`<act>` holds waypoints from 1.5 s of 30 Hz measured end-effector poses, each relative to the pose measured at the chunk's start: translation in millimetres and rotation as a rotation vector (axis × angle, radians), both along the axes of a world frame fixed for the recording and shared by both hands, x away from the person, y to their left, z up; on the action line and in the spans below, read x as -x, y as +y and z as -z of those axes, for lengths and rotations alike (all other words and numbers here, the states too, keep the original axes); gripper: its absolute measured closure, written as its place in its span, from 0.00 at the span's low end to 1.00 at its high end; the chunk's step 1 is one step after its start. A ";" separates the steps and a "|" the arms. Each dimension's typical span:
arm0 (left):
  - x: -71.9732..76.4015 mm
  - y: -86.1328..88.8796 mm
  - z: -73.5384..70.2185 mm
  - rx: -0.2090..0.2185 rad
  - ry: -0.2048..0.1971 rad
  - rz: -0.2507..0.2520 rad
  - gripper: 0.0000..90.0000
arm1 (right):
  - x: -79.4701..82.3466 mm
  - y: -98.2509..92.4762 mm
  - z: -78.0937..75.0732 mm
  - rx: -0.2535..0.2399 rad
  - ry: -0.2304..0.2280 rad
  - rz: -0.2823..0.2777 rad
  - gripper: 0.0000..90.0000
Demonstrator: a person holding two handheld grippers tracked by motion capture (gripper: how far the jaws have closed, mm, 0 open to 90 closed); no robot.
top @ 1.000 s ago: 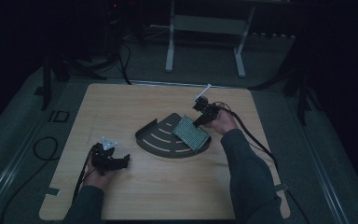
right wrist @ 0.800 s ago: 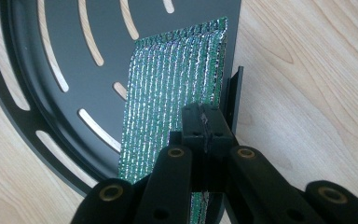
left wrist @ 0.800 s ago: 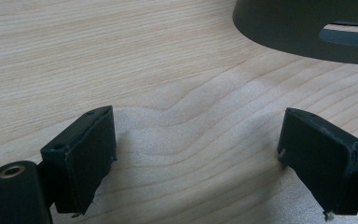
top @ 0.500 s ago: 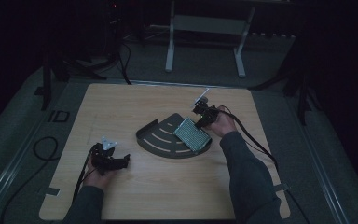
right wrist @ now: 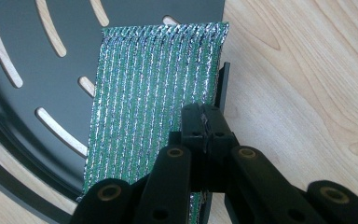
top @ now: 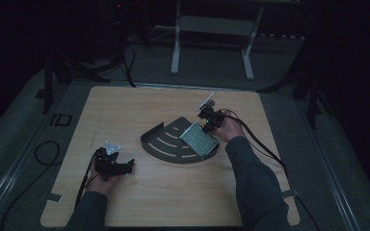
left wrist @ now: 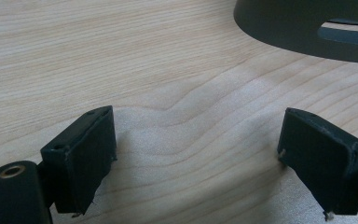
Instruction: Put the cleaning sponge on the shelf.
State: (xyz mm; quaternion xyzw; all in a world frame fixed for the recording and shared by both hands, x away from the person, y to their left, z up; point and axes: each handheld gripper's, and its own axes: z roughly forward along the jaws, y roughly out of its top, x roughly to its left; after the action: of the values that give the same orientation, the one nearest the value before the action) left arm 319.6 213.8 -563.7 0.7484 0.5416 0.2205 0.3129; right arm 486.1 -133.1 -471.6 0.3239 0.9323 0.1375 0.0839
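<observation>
Green-silver mesh pad on slotted tray

Dark fan-shaped slotted tray sits mid-table, with a silvery mesh pad lying on its right side. Right gripper is at the pad's far corner; left gripper rests near the table's front-left edge.

The green-and-silver mesh pad runs off the bottom edge under the right hand-held gripper, and the slotted dark metal tray gets cut off at the top.
</observation>
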 end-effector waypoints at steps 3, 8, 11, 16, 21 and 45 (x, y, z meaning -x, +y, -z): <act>0.0 0.0 0.0 0.000 0.000 0.000 0.13 | 0.1 0.3 0.5 -0.002 -0.002 0.001 0.99; 0.0 0.0 0.0 0.000 0.000 0.000 0.13 | -0.1 0.3 1.3 0.007 -0.001 0.000 0.99; 0.0 0.0 0.0 0.000 0.000 0.000 0.13 | 0.1 0.3 1.3 0.006 0.001 -0.001 0.99; 0.0 0.0 0.0 0.000 0.000 0.000 0.13 | 0.5 0.4 1.5 0.008 0.005 -0.007 0.99; 0.0 0.0 0.0 0.000 0.000 0.000 0.13 | 1.6 0.3 0.0 -0.003 0.000 -0.003 0.99; 0.0 0.0 0.0 0.000 0.000 0.000 0.13 | 11.0 -13.2 -19.8 -0.072 -0.087 0.039 0.73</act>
State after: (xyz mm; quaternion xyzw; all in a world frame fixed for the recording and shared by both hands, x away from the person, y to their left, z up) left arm 319.6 213.8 -563.7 0.7484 0.5417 0.2203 0.3129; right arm 475.1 -146.4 -451.8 0.3383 0.9157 0.1835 0.1151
